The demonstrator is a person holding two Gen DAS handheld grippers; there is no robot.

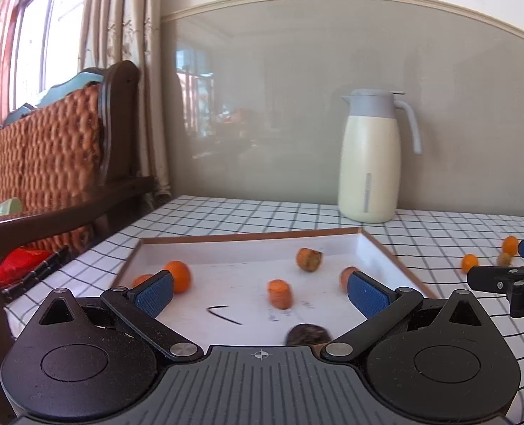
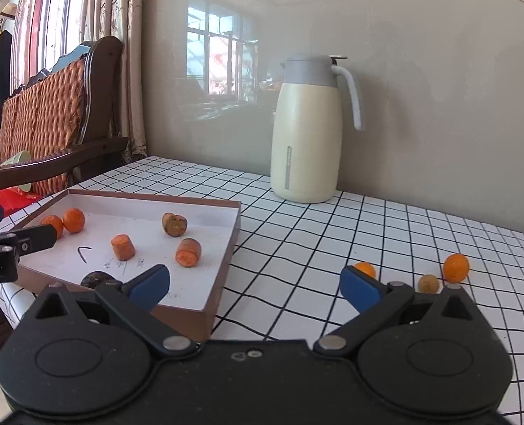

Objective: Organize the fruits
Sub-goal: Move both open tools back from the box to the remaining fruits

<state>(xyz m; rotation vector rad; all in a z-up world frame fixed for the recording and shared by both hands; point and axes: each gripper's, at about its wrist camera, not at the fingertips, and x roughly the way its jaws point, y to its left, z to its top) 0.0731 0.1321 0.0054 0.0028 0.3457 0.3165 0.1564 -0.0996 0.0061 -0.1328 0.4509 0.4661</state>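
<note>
Left tongs (image 1: 260,292) spread wide above shallow box tray (image 2: 226,248) holding carrot chunks (image 2: 123,247) and small oranges (image 2: 73,220). Right tongs (image 2: 254,283) spread too, over checked tabletop (image 2: 297,248) near loose oranges (image 2: 456,266).

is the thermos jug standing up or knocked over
Upright: the thermos jug stands on its base on the checked tablecloth, lid on top.

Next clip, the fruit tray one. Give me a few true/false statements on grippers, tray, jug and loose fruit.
1. Both grippers, left and right, are open and hold nothing. True.
2. The tray has no fruit in it. False: several pieces lie in it.
3. The jug stands upright on the table beyond the tray. True.
4. All fruit is already in the tray. False: three small fruits sit on the tablecloth right of it.
</note>
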